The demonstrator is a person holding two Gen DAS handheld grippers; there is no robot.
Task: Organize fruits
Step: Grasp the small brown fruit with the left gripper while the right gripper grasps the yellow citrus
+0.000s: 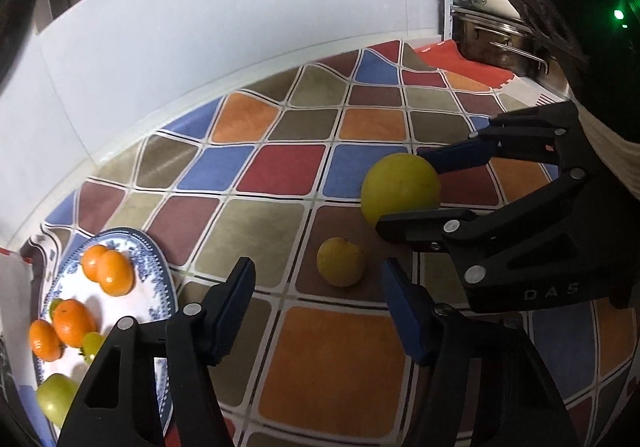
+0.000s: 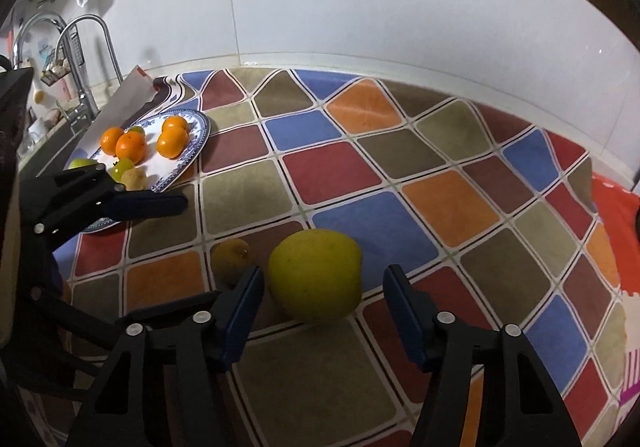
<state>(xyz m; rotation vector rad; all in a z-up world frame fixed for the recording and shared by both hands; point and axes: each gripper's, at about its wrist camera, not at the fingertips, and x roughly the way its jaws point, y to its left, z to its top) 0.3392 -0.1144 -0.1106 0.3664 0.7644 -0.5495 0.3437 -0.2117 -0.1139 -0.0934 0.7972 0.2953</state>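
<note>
Two loose yellow fruits on the checked-cloth desk (image 2: 400,175).
Right tool (image 2: 324,299), jaws apart, flanks the large round yellow fruit (image 2: 316,275); left tool (image 1: 318,299), apart, frames the small yellow fruit (image 1: 341,262). Four oranges (image 2: 173,142) on the blue-patterned plate (image 2: 200,135) at ten o'clock.

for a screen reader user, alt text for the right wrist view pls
The right gripper has its open jaws on either side of a big yellow fruit on a checked cloth. A plate of oranges sits far left.

Raised letters "DAS" on right tool (image 1: 408,199) body.
</note>
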